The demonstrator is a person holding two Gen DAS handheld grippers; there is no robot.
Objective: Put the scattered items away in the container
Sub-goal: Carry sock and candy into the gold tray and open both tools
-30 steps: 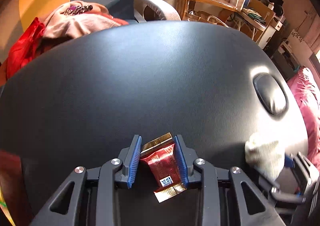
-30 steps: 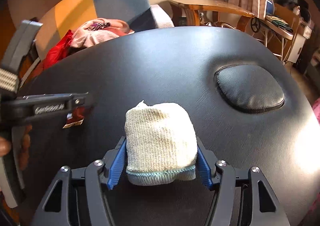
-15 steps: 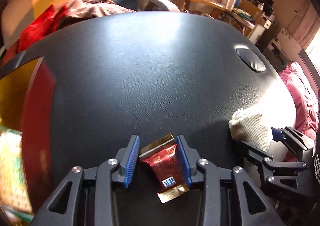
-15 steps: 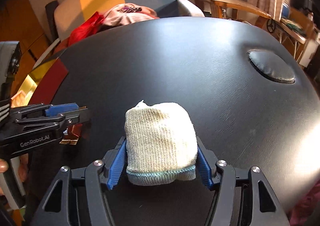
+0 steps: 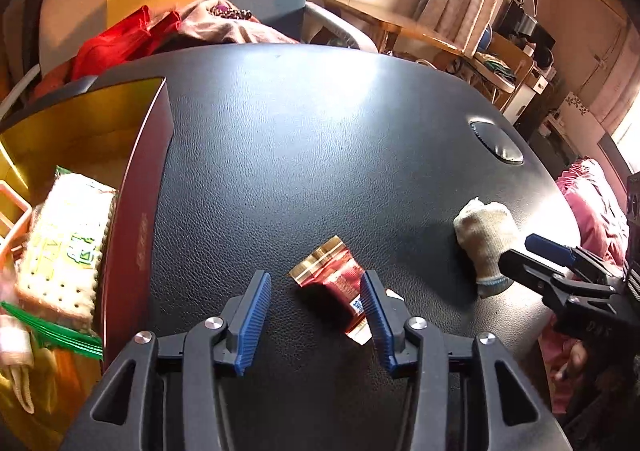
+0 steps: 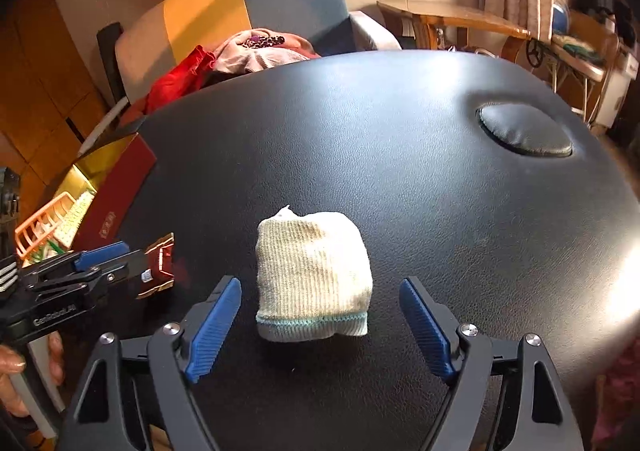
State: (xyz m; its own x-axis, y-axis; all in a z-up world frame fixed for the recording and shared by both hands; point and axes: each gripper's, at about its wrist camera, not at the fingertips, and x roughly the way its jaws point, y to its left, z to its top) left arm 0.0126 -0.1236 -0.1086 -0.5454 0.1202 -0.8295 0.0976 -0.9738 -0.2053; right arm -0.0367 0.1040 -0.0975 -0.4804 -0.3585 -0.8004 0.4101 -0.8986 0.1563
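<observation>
jaws wide on left gripper, holding nothing; red-gold snack packet lies on the black table between the pads, touching the right one. red box at left holds a cracker pack.
right wrist view: right gripper jaws spread, clear of the rolled knit glove lying between them on the table.

cream ribbed glove with pale blue cuff; red-and-gold sachet; red box lined gold; black pebbled worktop.
</observation>
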